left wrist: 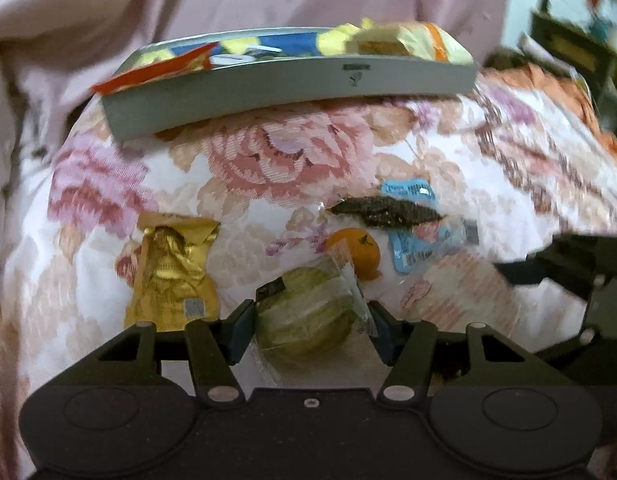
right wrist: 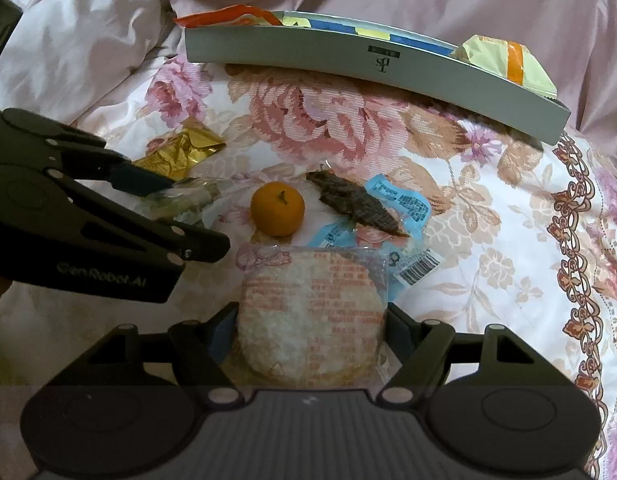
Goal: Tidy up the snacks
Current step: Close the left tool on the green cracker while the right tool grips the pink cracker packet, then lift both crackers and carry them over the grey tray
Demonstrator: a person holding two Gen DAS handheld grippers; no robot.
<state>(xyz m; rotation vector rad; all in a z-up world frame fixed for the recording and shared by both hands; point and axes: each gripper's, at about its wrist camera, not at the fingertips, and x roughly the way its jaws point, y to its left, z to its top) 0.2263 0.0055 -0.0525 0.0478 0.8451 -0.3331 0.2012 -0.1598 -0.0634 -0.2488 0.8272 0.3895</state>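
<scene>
Between the fingers of our left hand-held gripper [left wrist: 311, 322] sits a greenish snack in clear wrap [left wrist: 308, 316], pinched on both sides near the bottom of the left wrist view. Our right hand-held gripper [right wrist: 308, 334] pinches a round pale rice cracker [right wrist: 310, 316] in a printed clear pack. We judge both picks made; next comes carrying each far across the floral bedspread [left wrist: 448, 152] to the grey tray [right wrist: 308, 56], which already holds several bright packets, and clearing its near wall before letting go. Loose on the bedspread lie a mandarin [right wrist: 278, 209], a dark dried strip on a blue pack [right wrist: 354, 202], and, to the left, a gold foil packet [left wrist: 173, 276].
</scene>
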